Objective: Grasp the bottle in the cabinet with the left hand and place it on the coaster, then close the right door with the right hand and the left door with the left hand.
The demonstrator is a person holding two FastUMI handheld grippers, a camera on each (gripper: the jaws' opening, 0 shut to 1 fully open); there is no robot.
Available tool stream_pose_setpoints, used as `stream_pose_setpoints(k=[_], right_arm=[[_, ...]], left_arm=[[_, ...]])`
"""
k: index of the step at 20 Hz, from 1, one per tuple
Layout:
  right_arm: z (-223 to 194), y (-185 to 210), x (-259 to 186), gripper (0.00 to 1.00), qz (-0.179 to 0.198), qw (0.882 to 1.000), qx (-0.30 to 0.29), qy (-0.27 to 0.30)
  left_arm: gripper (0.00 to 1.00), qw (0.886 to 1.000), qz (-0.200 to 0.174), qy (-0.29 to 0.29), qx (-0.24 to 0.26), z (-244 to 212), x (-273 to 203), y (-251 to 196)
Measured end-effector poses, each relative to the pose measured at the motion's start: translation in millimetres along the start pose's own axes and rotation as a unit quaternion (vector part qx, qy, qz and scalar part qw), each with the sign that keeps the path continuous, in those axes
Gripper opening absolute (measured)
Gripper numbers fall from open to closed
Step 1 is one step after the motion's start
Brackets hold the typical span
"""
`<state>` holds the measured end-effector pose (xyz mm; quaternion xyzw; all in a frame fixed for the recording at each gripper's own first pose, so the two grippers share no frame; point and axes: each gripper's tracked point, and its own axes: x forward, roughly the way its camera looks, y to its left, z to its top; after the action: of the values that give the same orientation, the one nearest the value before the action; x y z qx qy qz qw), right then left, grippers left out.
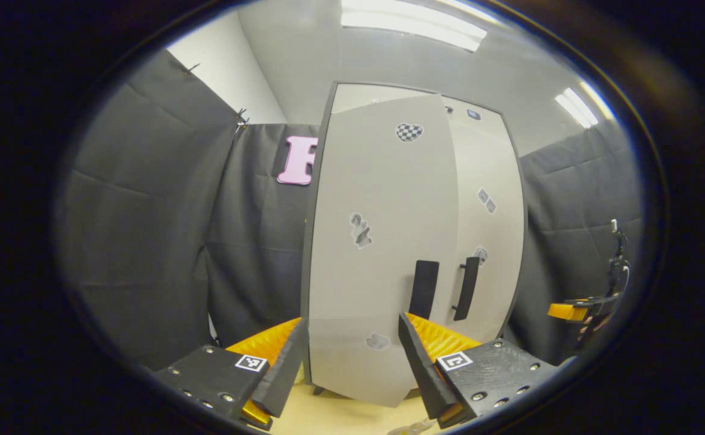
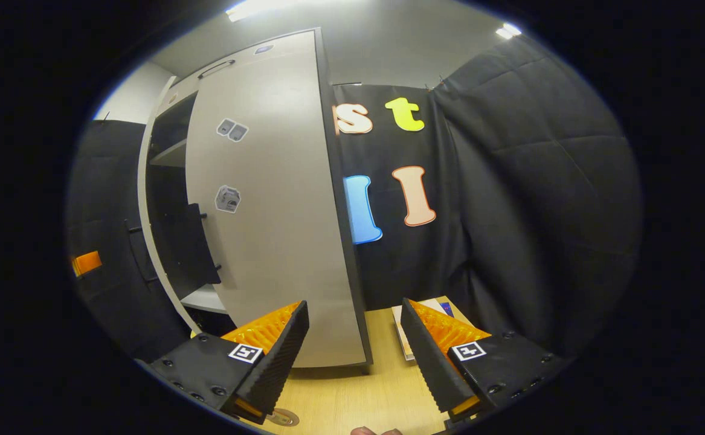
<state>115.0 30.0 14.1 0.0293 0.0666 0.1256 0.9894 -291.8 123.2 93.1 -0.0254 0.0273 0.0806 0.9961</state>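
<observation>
The tall pale cabinet (image 1: 388, 241) stands on the wooden table. Its left door (image 1: 382, 254) hangs slightly ajar, its black handle (image 1: 424, 289) beside the right door's handle (image 1: 467, 289). My left gripper (image 1: 352, 323) is open, its fingers flanking the lower part of that door, close in front of it. A clear object (image 1: 412, 428), too cut off to identify, peeks up at the bottom edge. My right gripper (image 2: 355, 305) is open and holds nothing, facing the right door (image 2: 280, 211) near its hinge side. A small round disc (image 2: 283, 417) lies by its left finger.
Dark shelves (image 2: 171, 157) show through the gap between the doors. A flat book or card (image 2: 412, 326) lies on the table (image 2: 352, 393) against the black cloth wall. The right gripper (image 1: 576, 311) shows at the far right of the left gripper view.
</observation>
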Motion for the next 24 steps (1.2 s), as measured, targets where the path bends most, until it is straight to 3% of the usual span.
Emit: stream_pose_setpoints(k=[7, 10, 14, 18, 24], right_arm=[[2.8, 28.4, -16.1, 0.98, 0.020, 1.000, -0.023, -0.003], [0.1, 31.7, -19.3, 0.98, 0.024, 0.999, -0.022, 0.005], [5.1, 17.5, -21.4, 0.98, 0.012, 0.999, -0.041, 0.005], [12.4, 7.1, -23.6, 0.98, 0.018, 0.999, -0.045, -0.002], [10.1, -5.4, -40.3, 0.98, 0.046, 0.998, -0.032, 0.006]], left_arm=[[0.86, 0.999, 0.020, -0.026, -0.022, 8.1, -12.2, 8.4], [0.86, 0.999, 0.023, -0.025, -0.006, 7.4, -14.2, 9.8], [0.86, 0.999, 0.033, -0.021, 0.019, 14.1, -18.9, 13.9], [0.87, 1.000, 0.022, -0.005, -0.006, 6.3, -17.0, 11.9], [0.86, 0.997, 0.063, -0.022, -0.031, 14.3, -25.0, 18.8]])
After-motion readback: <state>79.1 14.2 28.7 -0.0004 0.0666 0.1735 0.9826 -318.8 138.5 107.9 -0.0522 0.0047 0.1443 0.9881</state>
